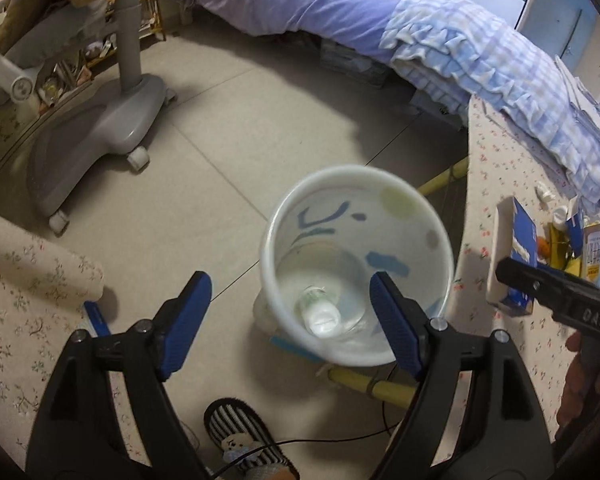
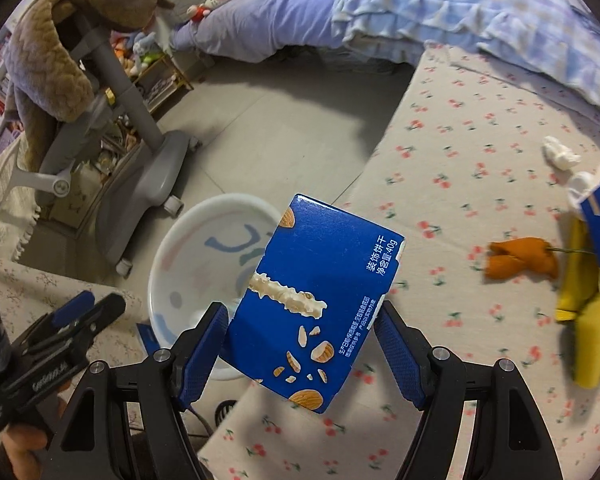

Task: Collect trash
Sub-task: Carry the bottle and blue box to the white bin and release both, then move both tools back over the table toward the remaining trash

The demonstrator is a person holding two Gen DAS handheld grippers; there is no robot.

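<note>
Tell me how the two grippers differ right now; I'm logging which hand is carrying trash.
The right gripper is shut on the blue biscuit box; the left gripper holds nothing, jaws open. The left gripper hangs over the white bin, where a small bottle lies; the right gripper is beside the bin, at the edge of the floral table. Both have blue pads and point downward.

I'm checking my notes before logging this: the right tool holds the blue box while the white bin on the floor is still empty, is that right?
Not quite: the bin is not empty. The left wrist view shows a small bottle lying at its bottom. The rest stands: the right tool holds the blue box, and the white bin sits on the floor.
</note>
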